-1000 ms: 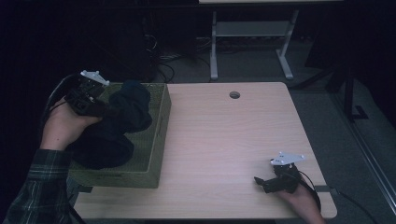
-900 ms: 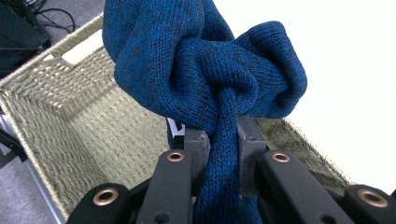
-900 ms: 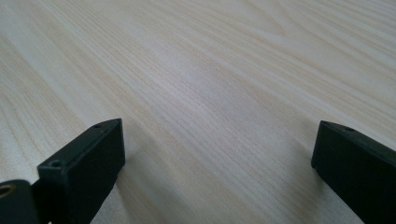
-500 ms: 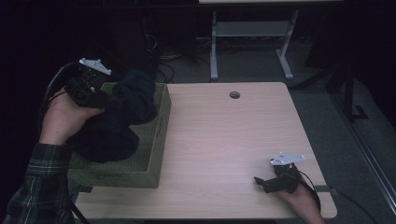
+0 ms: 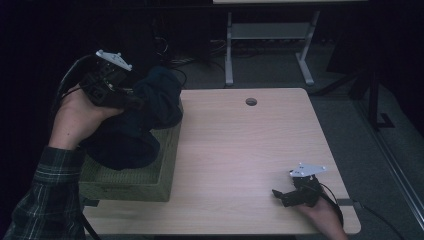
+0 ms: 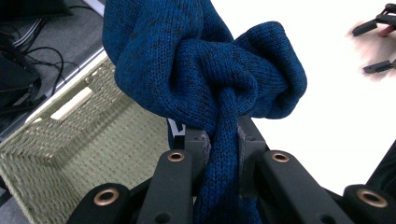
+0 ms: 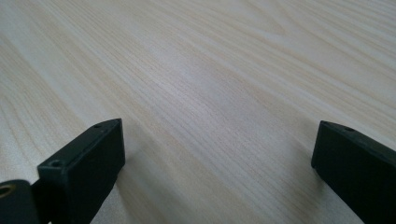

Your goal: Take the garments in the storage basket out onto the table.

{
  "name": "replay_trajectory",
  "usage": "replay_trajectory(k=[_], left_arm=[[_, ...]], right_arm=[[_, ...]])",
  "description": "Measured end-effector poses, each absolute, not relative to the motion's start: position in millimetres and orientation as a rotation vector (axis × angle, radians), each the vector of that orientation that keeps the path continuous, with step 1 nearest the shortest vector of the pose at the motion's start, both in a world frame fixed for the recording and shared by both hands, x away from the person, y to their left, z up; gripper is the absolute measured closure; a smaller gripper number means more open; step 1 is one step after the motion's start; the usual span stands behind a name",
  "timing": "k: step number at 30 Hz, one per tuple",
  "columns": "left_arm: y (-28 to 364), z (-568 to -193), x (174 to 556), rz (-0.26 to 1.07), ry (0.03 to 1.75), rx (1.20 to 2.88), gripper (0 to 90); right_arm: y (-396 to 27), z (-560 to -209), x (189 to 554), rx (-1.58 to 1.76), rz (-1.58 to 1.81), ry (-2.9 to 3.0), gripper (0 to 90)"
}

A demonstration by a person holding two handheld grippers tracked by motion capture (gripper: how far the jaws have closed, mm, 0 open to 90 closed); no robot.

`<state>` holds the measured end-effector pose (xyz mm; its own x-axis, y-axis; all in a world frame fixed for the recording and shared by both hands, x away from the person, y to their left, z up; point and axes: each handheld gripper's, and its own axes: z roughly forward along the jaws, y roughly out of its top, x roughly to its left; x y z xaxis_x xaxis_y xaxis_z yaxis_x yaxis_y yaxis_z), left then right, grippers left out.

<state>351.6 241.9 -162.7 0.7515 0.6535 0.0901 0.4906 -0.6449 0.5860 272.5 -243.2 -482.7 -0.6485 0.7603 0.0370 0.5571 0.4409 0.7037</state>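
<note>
The left gripper (image 5: 131, 100), jaws clamped on a fold of the blue knit sweater (image 6: 205, 84), has raised it higher above the woven basket (image 5: 125, 185) — nearly clear — while the right gripper (image 7: 215, 154) rests wide-jawed, well right of the basket.

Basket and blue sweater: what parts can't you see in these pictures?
- Basket floor: in the high view the blue sweater and the left hand cover much of it.
- Sweater's lower end: cut off by the bottom edge of the left gripper view, behind the left gripper.
- Sweater's colour: too dark in the high view.
- Right gripper: blurred at the left gripper view's edge.
</note>
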Motion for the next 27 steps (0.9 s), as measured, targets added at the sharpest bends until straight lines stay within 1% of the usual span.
replay_trajectory(k=[9, 15, 27], left_arm=[[224.0, -155.4, 351.2, 0.383, 0.805, 2.408, 78.9], [203.2, -149.9, 350.1, 0.36, 0.742, 2.402, 78.9], [158.9, -153.7, 354.5, 0.305, 0.644, 2.42, 79.0]], right_arm=[[-243.2, -482.7, 272.5, 1.135, 1.017, 2.411, 2.2], [-243.2, -482.8, 272.6, 1.135, 1.018, 2.411, 2.2], [-243.1, -482.6, 272.4, 1.137, 1.017, 2.411, 2.2]])
